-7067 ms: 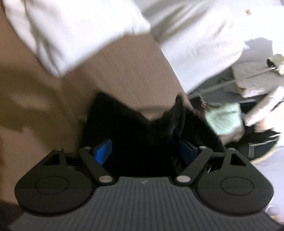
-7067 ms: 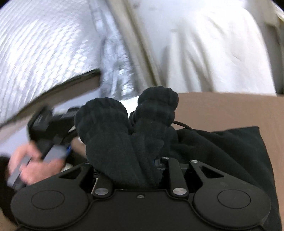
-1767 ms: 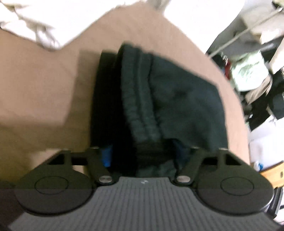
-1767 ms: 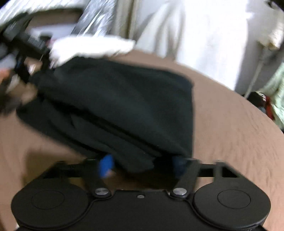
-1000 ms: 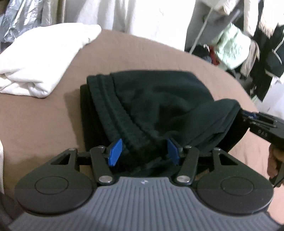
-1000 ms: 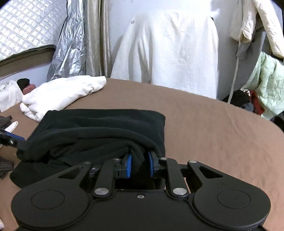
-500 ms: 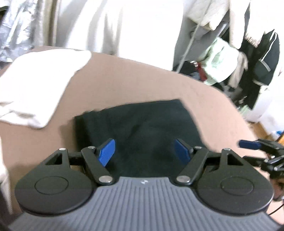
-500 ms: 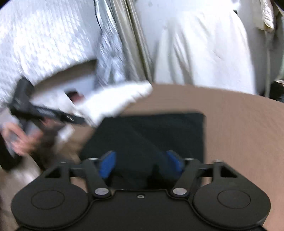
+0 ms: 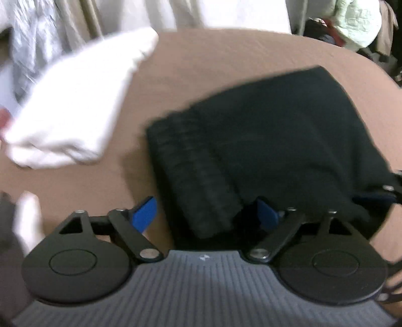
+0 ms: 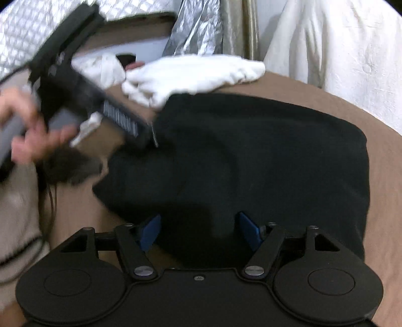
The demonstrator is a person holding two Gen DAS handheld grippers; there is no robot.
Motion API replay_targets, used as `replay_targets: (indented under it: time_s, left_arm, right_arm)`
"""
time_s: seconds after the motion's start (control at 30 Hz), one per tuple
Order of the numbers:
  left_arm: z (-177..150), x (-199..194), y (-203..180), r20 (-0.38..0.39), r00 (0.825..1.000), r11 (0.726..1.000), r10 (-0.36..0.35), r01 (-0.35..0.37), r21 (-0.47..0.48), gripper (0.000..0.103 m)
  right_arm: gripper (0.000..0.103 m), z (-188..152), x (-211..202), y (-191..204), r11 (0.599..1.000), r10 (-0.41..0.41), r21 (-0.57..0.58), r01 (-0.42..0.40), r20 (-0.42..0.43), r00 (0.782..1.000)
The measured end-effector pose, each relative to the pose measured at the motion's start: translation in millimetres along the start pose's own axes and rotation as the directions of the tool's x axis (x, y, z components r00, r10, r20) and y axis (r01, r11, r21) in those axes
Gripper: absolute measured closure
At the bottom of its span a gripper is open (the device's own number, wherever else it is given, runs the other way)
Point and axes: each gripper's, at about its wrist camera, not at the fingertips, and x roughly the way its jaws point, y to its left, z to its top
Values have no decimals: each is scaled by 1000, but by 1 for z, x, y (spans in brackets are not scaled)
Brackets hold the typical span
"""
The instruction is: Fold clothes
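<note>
A folded black garment (image 9: pixel 289 140) lies on the brown surface (image 9: pixel 226 60), its ribbed waistband (image 9: pixel 196 181) facing my left gripper. My left gripper (image 9: pixel 206 213) is open, low over the near edge, with the waistband end between its blue pads. In the right wrist view the same black garment (image 10: pixel 251 163) fills the middle. My right gripper (image 10: pixel 199 231) is open at its near edge with black cloth lying between the pads. A hand (image 10: pixel 25 130) holds the left tool at the garment's far left corner.
A folded white garment (image 9: pixel 75 100) lies left of the black one and shows again as the white garment (image 10: pixel 191 73) behind it. White cloth hangs at the back (image 10: pixel 339 50), beside silver foil (image 10: pixel 198 27). A pale green jacket (image 9: pixel 356 22) hangs far right.
Both grippers have stayed open and dropped closer to the black garment's near edges. The left view has swung left, so the white garment looms larger and the waistband sits between the pads.
</note>
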Motion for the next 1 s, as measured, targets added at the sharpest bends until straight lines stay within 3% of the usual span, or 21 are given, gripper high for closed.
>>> replay_targets:
  time_s: [0.07,0.17,0.2,0.27,0.3,0.43,0.5,0.57,0.63,0.73,0.77,0.8,0.9,0.93,1.0]
  left_arm:
    - [4,-6,9,21,1000,999,14,-13,-44,14]
    - [4,-5,24,19,987,985,160,-159,-61,16]
    - [4,-4,32,16,985,982,171,-170,-84,16]
    - [2,-3,53,11,999,978,50,-47,-205,15]
    - [1,-2,60,13,1000,968,24,-20,-250,15]
    - [-3,7,62,31,992,965,125,-114,-235,17]
    - [-7,11,75,42,998,947,37,-22,-321,17]
    - [-15,15,89,52,998,910,-46,64,-410,17]
    - [-22,16,103,91,991,861,-100,132,-491,17]
    - [-29,14,120,173,972,782,-161,233,-578,16]
    - [-29,14,123,198,964,772,-176,260,-580,15]
    - [-29,15,123,215,959,781,-185,276,-560,14]
    - [-23,42,124,158,951,783,-266,309,-540,13]
    - [-22,56,123,128,937,758,-325,339,-557,13]
    - [-25,80,118,93,892,694,-443,407,-594,7]
  right_arm:
    - [27,-4,-7,3,1000,1,-19,-1,-14,1000]
    - [26,-11,-18,8,999,2,-47,-4,-34,999]
    - [26,-13,-21,9,998,3,-56,-5,-41,999]
    - [26,-17,-29,11,998,3,-70,-7,-53,999]
    - [26,-13,-37,-1,999,2,-32,-3,-35,999]
    - [17,0,-61,-52,991,-43,126,38,35,998]
    - [17,-2,-59,-88,967,-54,251,41,46,997]
    - [17,-5,-49,-127,926,-50,376,30,44,998]
    - [17,-6,-31,-159,885,-37,464,18,33,999]
    - [17,-10,-5,-196,801,50,595,-64,39,998]
    - [17,-12,3,-208,767,79,636,-89,44,996]
    - [17,-13,12,-220,732,108,671,-114,51,993]
    - [17,-12,34,-228,724,166,674,-148,38,985]
    - [16,-12,39,-229,732,176,665,-148,26,984]
    - [15,-11,49,-228,748,192,648,-146,1,981]
